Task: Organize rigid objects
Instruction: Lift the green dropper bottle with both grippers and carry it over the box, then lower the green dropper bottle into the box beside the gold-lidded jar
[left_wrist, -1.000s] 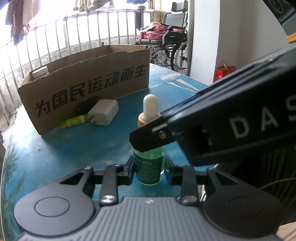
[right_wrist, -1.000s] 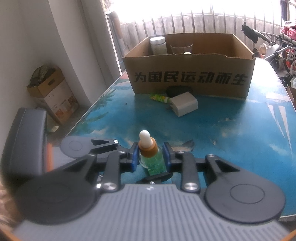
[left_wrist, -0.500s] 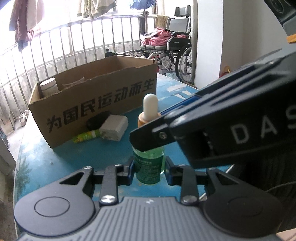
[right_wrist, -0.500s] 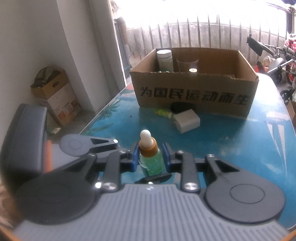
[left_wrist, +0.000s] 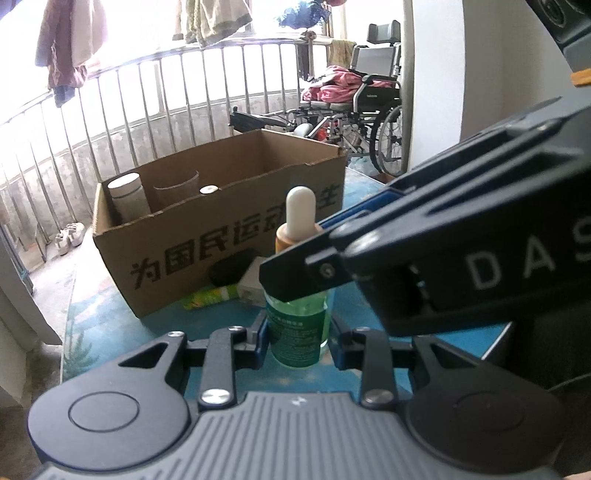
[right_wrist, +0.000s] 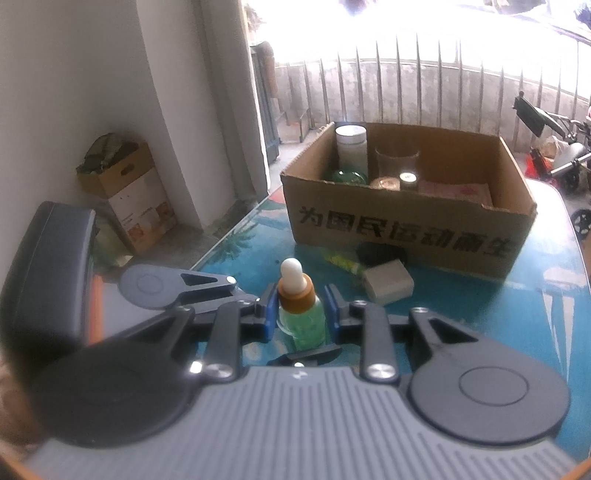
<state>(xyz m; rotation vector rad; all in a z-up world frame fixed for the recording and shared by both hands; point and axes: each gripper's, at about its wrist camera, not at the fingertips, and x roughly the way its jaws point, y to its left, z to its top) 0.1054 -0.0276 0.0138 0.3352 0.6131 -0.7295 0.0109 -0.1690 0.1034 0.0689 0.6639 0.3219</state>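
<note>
A green dropper bottle (left_wrist: 297, 328) with an orange collar and white bulb stands upright between the pads of both grippers. My left gripper (left_wrist: 297, 341) is shut on its lower body. My right gripper (right_wrist: 300, 314) is shut on its upper body (right_wrist: 301, 321), and its black arm crosses the left wrist view. The bottle is held above the blue table (right_wrist: 480, 314). Beyond it stands an open cardboard box (right_wrist: 406, 229) with black Chinese print, holding a white jar (right_wrist: 351, 151), a glass (right_wrist: 397, 162) and other small items.
In front of the box lie a white charger block (right_wrist: 388, 286), a black object (right_wrist: 380, 253) and a yellow-green tube (right_wrist: 341, 262). A smaller carton (right_wrist: 129, 199) stands on the floor at left. A wheelchair (left_wrist: 369, 110) and balcony railing are behind.
Both grippers have risen with the bottle. The box looks lower and its inside now shows; the table lies further below.
</note>
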